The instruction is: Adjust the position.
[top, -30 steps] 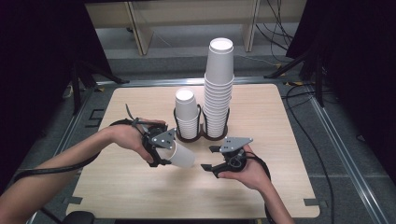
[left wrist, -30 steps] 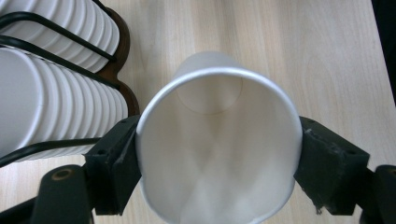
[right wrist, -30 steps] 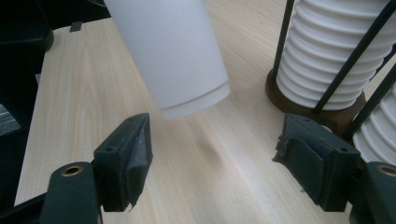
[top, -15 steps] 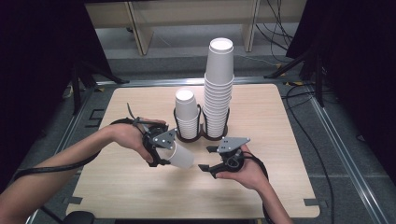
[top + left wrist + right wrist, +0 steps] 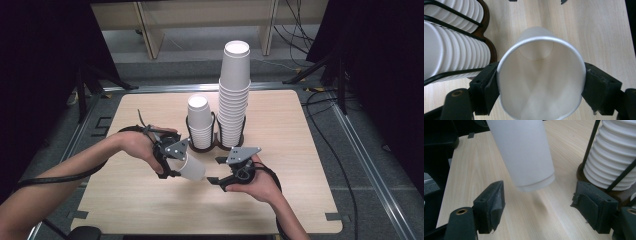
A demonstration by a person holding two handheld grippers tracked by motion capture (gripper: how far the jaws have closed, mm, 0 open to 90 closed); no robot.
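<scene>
While our left gripper (image 5: 172,167) has its fingers clamped on the white paper cup (image 5: 190,168) above the wooden counter (image 5: 300,130), our right gripper's (image 5: 216,171) parted fingers, just opening, could knock it askew.

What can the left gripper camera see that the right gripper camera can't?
The left gripper view looks into the paper cup's open mouth, with the left gripper clamped on its sides. The right gripper view shows the cup's outside and closed bottom end, and the right gripper, whose jaws have just been opening, stands clear of it. Both show the cup, the wooden table and the stacked cups in their rack.
</scene>
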